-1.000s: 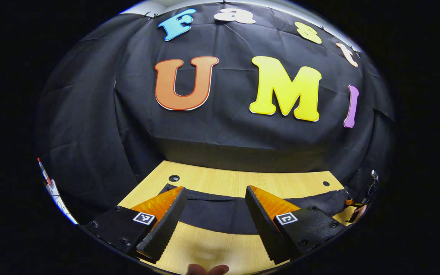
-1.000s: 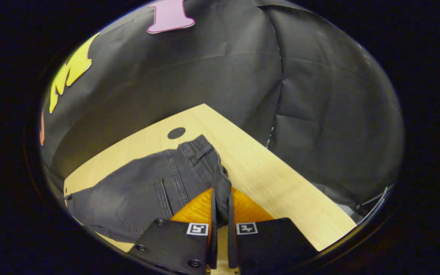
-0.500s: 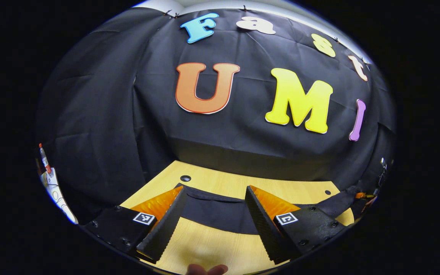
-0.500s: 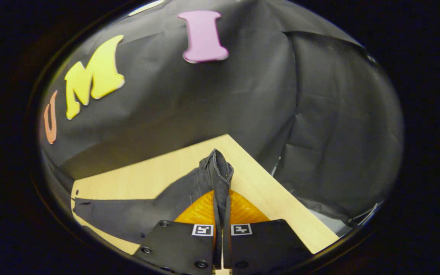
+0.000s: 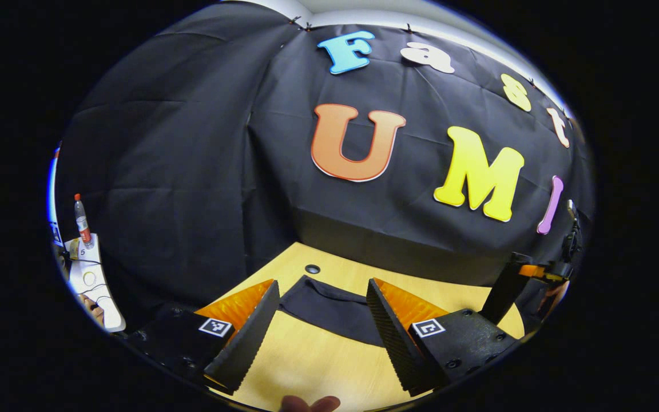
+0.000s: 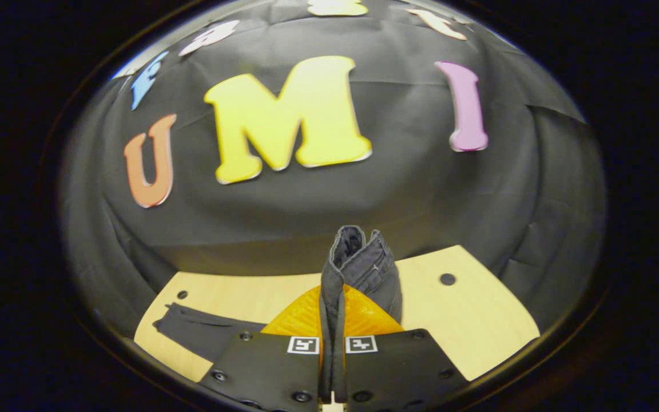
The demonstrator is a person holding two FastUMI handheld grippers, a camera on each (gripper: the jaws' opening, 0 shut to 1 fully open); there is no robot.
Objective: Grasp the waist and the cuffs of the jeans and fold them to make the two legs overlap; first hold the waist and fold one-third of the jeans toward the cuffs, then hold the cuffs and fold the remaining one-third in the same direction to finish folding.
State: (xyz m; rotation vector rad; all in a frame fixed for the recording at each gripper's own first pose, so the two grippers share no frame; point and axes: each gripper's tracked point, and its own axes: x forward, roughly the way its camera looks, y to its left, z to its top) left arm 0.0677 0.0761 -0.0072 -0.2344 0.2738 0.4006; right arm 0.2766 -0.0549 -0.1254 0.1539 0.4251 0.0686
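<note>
Since a second ago the right gripper [image 6: 332,343] has lifted the waist of the jeans [image 6: 358,266] off the worktop [image 6: 478,320], so the dark denim now stands up in a bunched fold above its jaws, which are clamped together on the cloth. From that fold the jeans trail down and away, with a leg lying flat on the worktop near the small hole at its far corner [image 6: 182,294]. The left gripper [image 5: 321,332] hovers over the worktop with its jaws wide apart, holding nothing; the cuff end of the jeans lies just beyond its fingertips [image 5: 261,312], near another hole [image 5: 312,269].
</note>
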